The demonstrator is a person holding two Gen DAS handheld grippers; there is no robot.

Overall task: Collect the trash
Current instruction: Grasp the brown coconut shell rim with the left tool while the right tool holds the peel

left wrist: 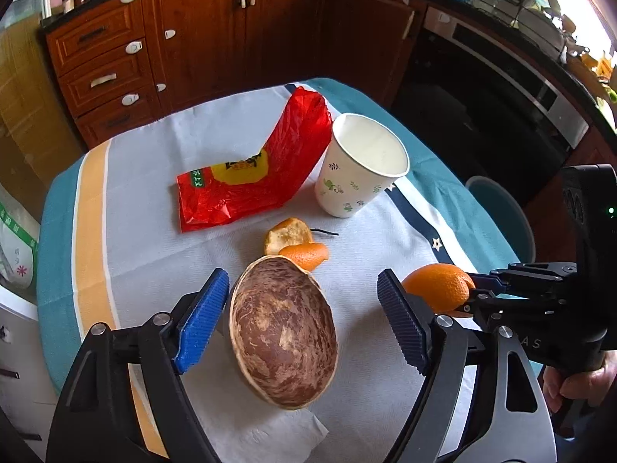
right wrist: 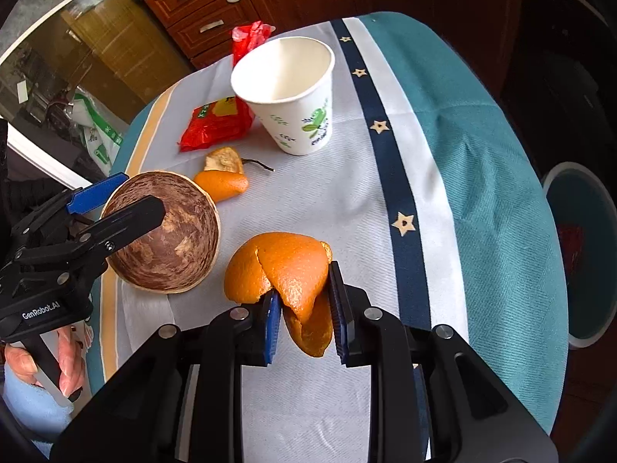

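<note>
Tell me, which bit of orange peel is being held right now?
The biggest orange peel, pinched in the right gripper. The two smaller peels lie loose near the paper cup.

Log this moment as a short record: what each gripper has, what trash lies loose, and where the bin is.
left gripper: open, jaws either side of the brown shell half
right gripper: shut on large orange peel
loose on tablecloth: paper cup, red wrapper, small peel pieces
bin: on the floor beside the table
</note>
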